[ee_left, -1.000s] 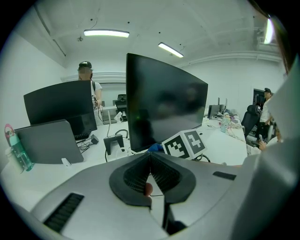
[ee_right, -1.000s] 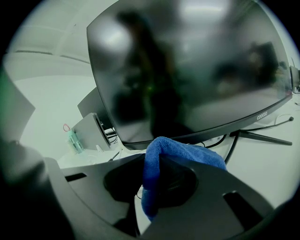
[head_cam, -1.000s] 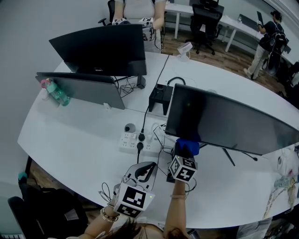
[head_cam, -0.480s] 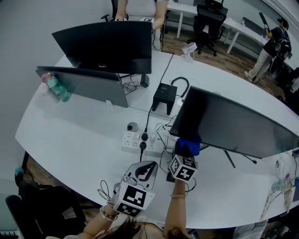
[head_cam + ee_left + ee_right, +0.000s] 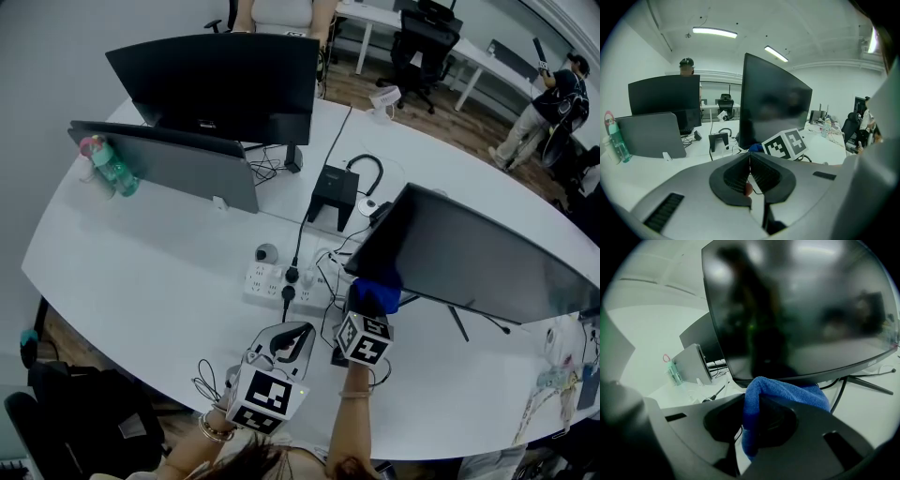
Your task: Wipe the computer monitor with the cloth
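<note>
Desk (image 5: 141, 281): white and curved; it carries everything here.
Monitor (image 5: 478, 258): your target, at 3 o'clock in the head view. Its screen is dark and tilted towards you, probably so the cloth can meet it flat.
Right gripper (image 5: 372, 309): your jaws are clamped on the cloth, which is folded over the tips. I'd judge that keeps padding, not jaw, on the glass.
Left gripper (image 5: 286, 342): jaws pressed together with nothing between them. It sits at 8 o'clock from your right gripper and low over the desk, seemingly parked out of the way.
Cloth (image 5: 375, 294): blue, up against the monitor's bottom edge at the screen's 7 o'clock corner. The right gripper view suggests contact with the lower bezel, but I can't confirm it.
Progress: judged early, since most of the screen lies away at 2 o'clock.
Power strip (image 5: 272, 281): at 9 o'clock from the cloth, with cables close by; mind them.
</note>
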